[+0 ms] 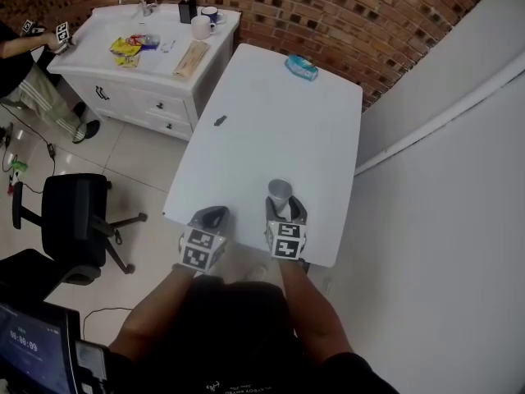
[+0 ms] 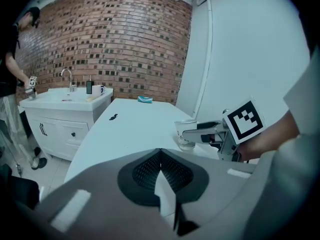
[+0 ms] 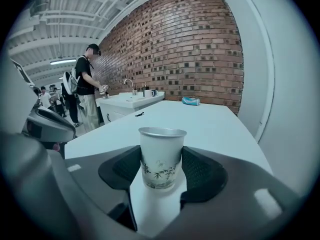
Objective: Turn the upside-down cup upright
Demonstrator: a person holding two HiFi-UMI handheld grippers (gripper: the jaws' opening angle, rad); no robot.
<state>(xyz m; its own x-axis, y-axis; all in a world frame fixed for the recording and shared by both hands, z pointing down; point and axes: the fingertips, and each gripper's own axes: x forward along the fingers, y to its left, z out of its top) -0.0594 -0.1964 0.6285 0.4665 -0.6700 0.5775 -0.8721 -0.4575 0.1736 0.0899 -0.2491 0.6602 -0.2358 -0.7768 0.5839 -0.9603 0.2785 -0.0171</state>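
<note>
A frosted white cup (image 1: 280, 192) with a bamboo print stands upright, mouth up, near the front edge of the white table (image 1: 279, 121). My right gripper (image 1: 285, 208) is shut on it. In the right gripper view both pads press the sides of the cup (image 3: 161, 156), and its base sits at or just above the tabletop inside the right gripper (image 3: 161, 165). The left gripper view shows the cup (image 2: 186, 133) held by the right gripper (image 2: 200, 132) from the side. My left gripper (image 1: 212, 217) rests to the left at the table's front edge, shut and holding nothing (image 2: 160, 159).
A blue packet (image 1: 301, 67) lies at the table's far end and a small dark object (image 1: 220, 121) near its left edge. A white sink cabinet (image 1: 139, 72) stands at the back left, with a person (image 1: 16, 56) beside it. A black office chair (image 1: 78, 220) stands left.
</note>
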